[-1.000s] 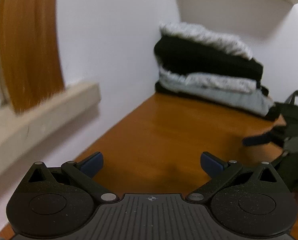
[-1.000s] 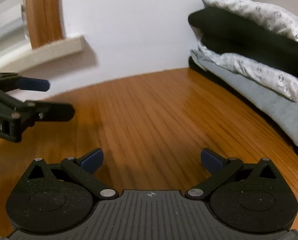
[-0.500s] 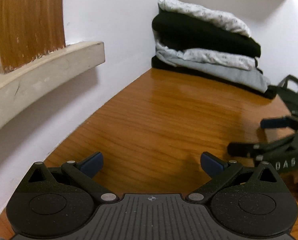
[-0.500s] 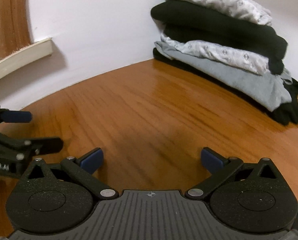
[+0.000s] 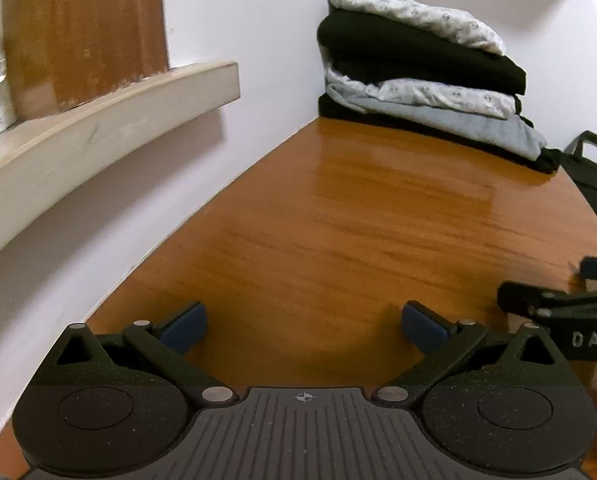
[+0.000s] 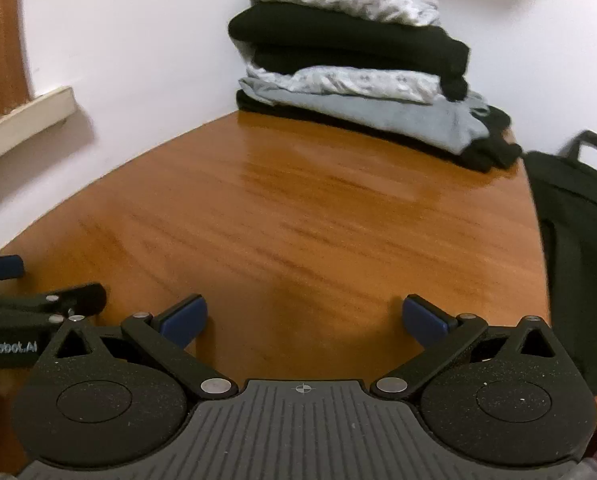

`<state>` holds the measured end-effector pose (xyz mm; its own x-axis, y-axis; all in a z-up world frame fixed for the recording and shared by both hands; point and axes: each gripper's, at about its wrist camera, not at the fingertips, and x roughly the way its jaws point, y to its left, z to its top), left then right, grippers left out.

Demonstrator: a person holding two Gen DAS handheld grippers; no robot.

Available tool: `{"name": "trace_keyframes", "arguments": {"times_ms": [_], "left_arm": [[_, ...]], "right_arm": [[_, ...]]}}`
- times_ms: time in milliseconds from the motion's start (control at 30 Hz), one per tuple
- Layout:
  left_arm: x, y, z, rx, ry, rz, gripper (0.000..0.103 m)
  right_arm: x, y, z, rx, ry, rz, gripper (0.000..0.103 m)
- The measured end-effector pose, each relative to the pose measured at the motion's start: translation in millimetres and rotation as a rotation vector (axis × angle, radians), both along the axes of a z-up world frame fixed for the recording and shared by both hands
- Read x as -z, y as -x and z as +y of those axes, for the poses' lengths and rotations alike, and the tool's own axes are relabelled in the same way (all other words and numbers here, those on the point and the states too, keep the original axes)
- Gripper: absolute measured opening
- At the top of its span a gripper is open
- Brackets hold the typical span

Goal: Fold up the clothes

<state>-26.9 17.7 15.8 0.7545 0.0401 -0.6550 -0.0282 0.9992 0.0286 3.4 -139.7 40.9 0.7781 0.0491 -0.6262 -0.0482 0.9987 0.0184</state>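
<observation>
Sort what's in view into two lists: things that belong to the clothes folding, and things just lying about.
Part of the job:
- stack of folded clothes at the far corner
- wooden table
- left gripper, open, empty
- right gripper, open, empty

Just lying about:
- black bag at the table's right edge
- window ledge

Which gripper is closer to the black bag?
Right. The black bag sits just past the right gripper on its right side, at the table edge. The left gripper is farther, with the right gripper between it and the bag.
</observation>
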Motion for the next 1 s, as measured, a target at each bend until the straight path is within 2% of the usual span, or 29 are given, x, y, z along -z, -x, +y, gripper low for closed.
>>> {"name": "trace_keyframes", "arguments": {"times_ms": [133,1000], "left_arm": [[-0.5,3.8,2.3,0.008,0.002,0.001,0.103],[0.7,1.3,8.7,0.007,0.004,0.000,0.103]], "right_arm": [[-0.2,12.9,1.4,0.021,0.000,0.000,0.103],[-0.7,13.5,3.3,0.030,-0.001,0.001,0.103]]}}
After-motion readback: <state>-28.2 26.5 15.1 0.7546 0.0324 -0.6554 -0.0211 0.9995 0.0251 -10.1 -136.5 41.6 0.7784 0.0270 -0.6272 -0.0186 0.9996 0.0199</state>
